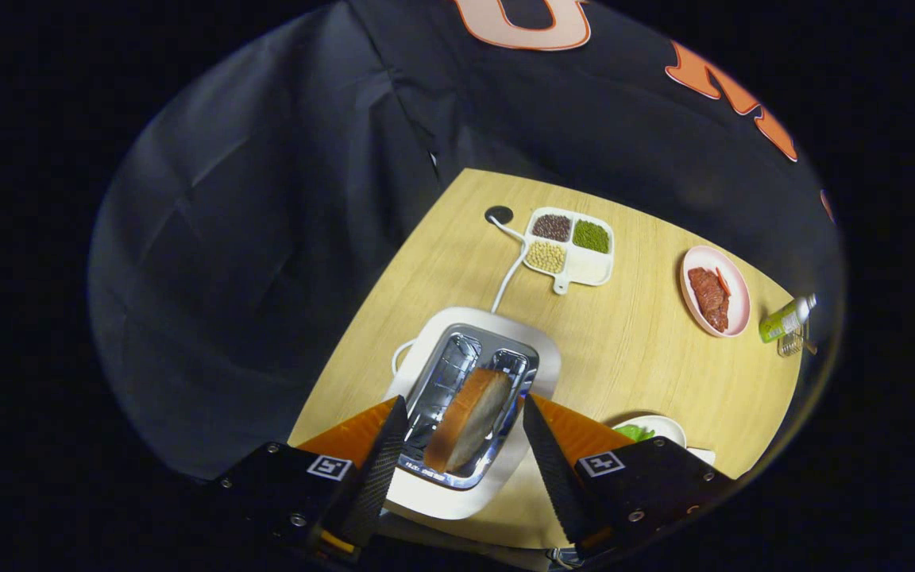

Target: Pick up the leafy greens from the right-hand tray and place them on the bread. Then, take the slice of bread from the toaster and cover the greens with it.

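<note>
A white toaster with a shiny metal top stands on the wooden table, right below me. A slice of bread with a brown crust sticks up out of its right slot, tilted. My gripper hangs over the toaster, open, one finger on each side of the slice and a small gap on both sides. Just beyond the right finger, leafy greens lie on a white plate, partly hidden by the gripper body.
The toaster's white cord runs to the table's far edge. Beyond the toaster sits a white divided dish of beans and grains. Farther right are a pink plate with red meat and a green bottle near the table edge.
</note>
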### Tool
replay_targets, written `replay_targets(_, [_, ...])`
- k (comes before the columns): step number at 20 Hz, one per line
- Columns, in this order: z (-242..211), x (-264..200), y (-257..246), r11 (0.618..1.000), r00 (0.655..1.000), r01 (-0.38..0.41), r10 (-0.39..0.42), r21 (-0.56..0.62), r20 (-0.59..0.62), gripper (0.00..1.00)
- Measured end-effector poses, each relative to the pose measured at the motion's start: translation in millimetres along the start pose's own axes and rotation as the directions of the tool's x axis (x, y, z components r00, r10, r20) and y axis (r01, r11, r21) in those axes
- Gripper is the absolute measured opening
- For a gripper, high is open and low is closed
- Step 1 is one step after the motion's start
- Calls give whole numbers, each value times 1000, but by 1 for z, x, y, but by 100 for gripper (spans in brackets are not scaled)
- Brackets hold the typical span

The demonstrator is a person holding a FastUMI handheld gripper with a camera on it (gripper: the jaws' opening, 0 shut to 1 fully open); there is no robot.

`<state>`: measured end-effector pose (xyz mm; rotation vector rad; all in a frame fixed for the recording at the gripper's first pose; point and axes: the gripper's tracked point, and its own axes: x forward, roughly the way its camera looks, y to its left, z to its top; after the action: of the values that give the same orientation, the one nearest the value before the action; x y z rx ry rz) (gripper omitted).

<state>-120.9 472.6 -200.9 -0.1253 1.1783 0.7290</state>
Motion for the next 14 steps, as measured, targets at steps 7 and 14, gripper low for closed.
replay_targets(7, [-17, 9, -3, 995, 992, -12, 24, 102, -123, 55])
replay_targets(14, [-21, 7, 0, 987, 989, -73, 90, 140, -118, 15])
